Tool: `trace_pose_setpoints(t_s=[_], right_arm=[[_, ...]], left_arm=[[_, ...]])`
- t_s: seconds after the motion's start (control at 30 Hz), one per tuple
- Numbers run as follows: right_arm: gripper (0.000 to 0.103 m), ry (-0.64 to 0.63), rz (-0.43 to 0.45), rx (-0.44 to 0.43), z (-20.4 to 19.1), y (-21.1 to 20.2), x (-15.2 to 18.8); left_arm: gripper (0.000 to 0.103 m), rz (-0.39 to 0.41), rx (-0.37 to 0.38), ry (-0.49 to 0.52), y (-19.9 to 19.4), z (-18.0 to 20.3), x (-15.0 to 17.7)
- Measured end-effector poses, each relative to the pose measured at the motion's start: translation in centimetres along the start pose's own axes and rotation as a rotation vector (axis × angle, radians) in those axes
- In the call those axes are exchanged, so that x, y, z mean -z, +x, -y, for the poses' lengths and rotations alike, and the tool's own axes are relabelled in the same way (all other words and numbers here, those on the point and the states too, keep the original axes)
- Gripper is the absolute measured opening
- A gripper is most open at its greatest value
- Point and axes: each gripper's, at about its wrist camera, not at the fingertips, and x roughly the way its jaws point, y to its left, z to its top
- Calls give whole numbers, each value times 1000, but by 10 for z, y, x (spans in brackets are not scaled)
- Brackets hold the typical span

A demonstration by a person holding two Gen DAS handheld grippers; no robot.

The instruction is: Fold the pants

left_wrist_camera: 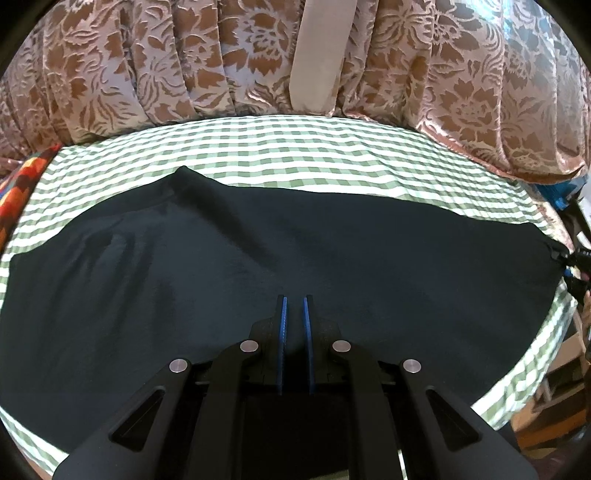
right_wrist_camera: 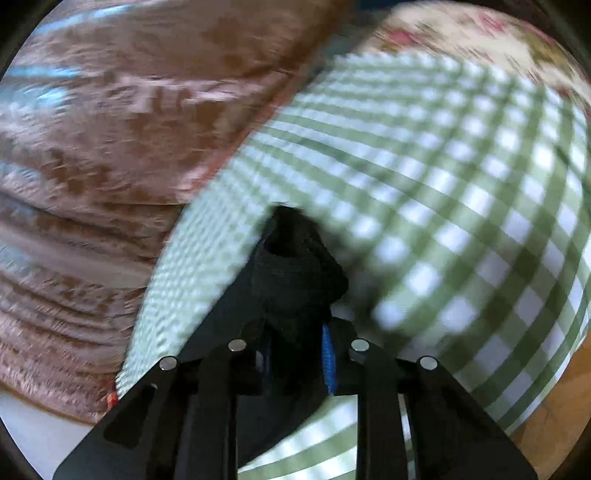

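Black pants lie spread flat across a green-and-white checked sheet, reaching from the left edge to the right edge of the bed. My left gripper hovers over their middle. Its blue pads are nearly together and I see nothing pinched between them. In the right wrist view, my right gripper is shut on a bunched end of the black pants, which hides the fingertips; one blue pad shows beside the cloth. That view is blurred. At the far right of the left wrist view, the pants' corner is gathered at the right gripper.
A brown floral curtain hangs behind the bed, also in the right wrist view. A floral pillow lies at the bed's far end. Bright patterned cloth is at the left edge. A wooden floor shows beyond the checked sheet.
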Motion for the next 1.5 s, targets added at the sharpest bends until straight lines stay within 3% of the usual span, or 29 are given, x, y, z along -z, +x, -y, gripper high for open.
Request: trace_pose_setpoints(t_s=[0.17, 0.33, 0.37, 0.47, 0.6, 0.77, 0.9, 0.93, 0.97, 1.0, 1.07, 1.23, 1.37, 1.47, 1.5], right_arm=[[19, -202, -21, -201, -87, -19, 14], [19, -430, -167, -366, -189, 2, 66], [19, -458, -199, -385, -201, 8, 76], [19, -574, -331, -421, -242, 39, 122], [19, -709, -483, -389, -273, 84, 185], [19, -851, -585, -320, -281, 114, 241], [19, -956, -577, -277, -279, 117, 261], [19, -979, -570, -275, -278, 116, 263], [20, -1026, -552, -270, -280, 114, 268], [25, -1053, -550, -273, -277, 112, 273], [38, -1071, -575, -303, -274, 108, 279], [43, -1008, -586, -361, -257, 80, 267], [43, -928, -507, -309, -232, 55, 230], [43, -854, -430, -219, -200, 33, 194], [43, -830, -417, -199, -191, 28, 185]], left_arm=[[7, 7, 57, -27, -10, -5, -4], [7, 14, 134, -103, -19, -17, -6], [7, -22, 129, -113, -21, -19, -6], [7, -23, 174, -157, -27, -31, -7], [7, -27, 249, -246, -33, -51, -5], [7, -44, 321, -331, -32, -69, -4], [8, -92, 411, -372, -21, -70, -4], [16, -101, 430, -382, -18, -70, -4], [50, -108, 452, -395, -16, -70, -4], [71, -113, 503, -437, -12, -70, -4], [71, -124, 567, -478, -9, -69, -5], [71, -140, 555, -489, -7, -65, -11], [71, -194, 514, -432, 1, -53, -13], [70, -224, 500, -410, 8, -46, -11], [58, -230, 495, -395, 9, -42, -10]])
